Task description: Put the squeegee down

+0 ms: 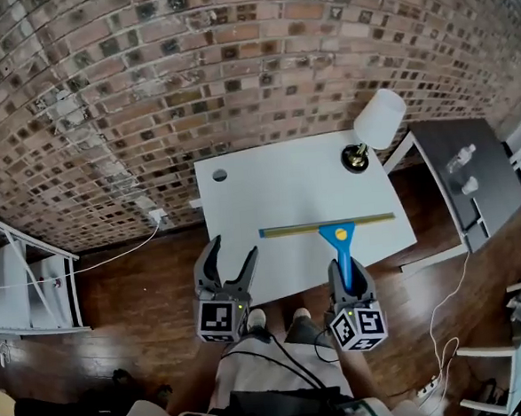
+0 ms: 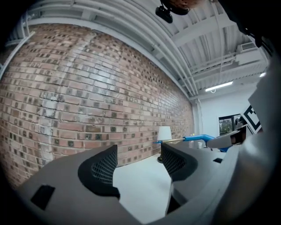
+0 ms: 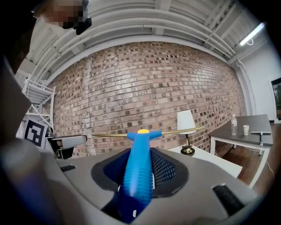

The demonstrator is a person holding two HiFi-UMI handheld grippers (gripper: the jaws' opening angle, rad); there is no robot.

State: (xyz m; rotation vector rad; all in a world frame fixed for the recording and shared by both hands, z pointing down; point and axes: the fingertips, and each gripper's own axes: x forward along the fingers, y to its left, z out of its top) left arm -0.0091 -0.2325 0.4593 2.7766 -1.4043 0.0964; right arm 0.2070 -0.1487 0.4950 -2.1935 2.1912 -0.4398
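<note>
The squeegee [image 1: 338, 233] has a blue handle and a long brass-coloured blade bar; it hangs over the near part of the white table [image 1: 277, 188]. My right gripper [image 1: 347, 275] is shut on the blue handle [image 3: 138, 171], and the bar [image 3: 175, 131] runs crosswise ahead of the jaws. At the table's near left edge my left gripper [image 1: 228, 256] stands open with nothing between its fingers [image 2: 175, 159]. In the left gripper view the squeegee [image 2: 199, 139] shows off to the right.
A table lamp [image 1: 372, 128] with a white shade stands at the table's far right corner. Behind the table rises a brick wall [image 1: 232, 62]. A dark side table [image 1: 468, 179] with bottles is at the right, white shelving [image 1: 25, 281] at the left. Cables trail over the wood floor.
</note>
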